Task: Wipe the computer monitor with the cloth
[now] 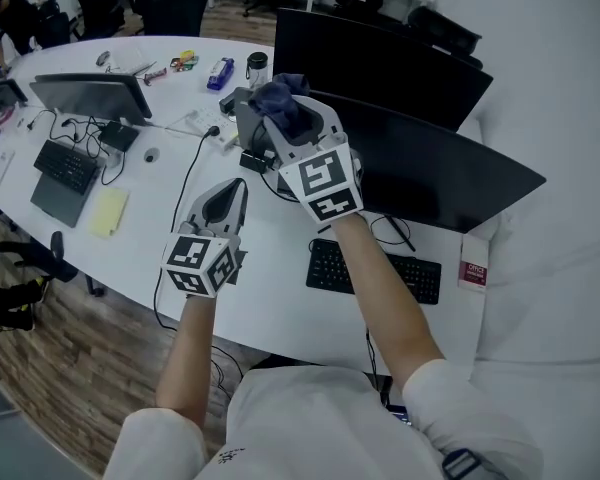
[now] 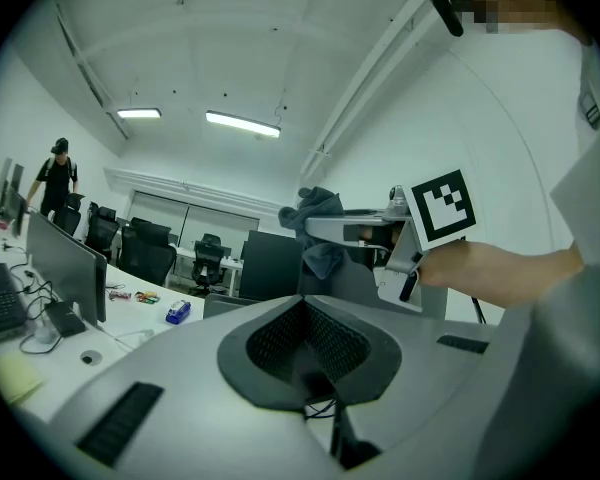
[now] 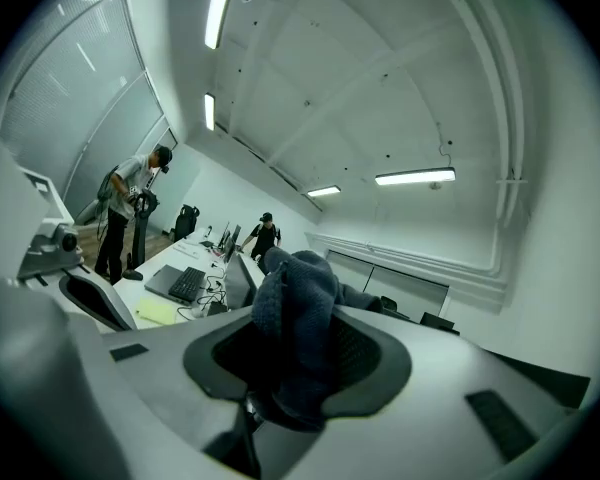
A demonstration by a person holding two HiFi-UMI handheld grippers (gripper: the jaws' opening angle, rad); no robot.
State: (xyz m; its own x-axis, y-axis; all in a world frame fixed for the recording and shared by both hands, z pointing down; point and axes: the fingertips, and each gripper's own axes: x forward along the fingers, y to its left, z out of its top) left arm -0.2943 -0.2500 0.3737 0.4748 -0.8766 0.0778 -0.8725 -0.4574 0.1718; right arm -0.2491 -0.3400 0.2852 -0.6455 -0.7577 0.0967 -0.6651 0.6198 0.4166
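Observation:
A dark blue cloth (image 1: pixel 279 94) is bunched between the jaws of my right gripper (image 1: pixel 286 110), which is shut on it and held above the white desk, just left of the black monitor (image 1: pixel 442 173). The monitor's dark screen faces the near desk edge. In the right gripper view the cloth (image 3: pixel 298 318) fills the jaw gap of the right gripper (image 3: pixel 295 368). My left gripper (image 1: pixel 234 188) hovers lower and nearer, jaws shut on nothing. The left gripper view shows its closed jaws (image 2: pixel 305 340) and, beyond them, the cloth (image 2: pixel 318 230) in the other gripper.
A black keyboard (image 1: pixel 375 266) lies under the monitor, with a pink box (image 1: pixel 474 264) to its right. A second black monitor (image 1: pixel 380 63) stands behind. To the left are another screen (image 1: pixel 90 94), a keyboard (image 1: pixel 68 165), a yellow pad (image 1: pixel 108 211) and cables. A person (image 1: pixel 15 18) stands far left.

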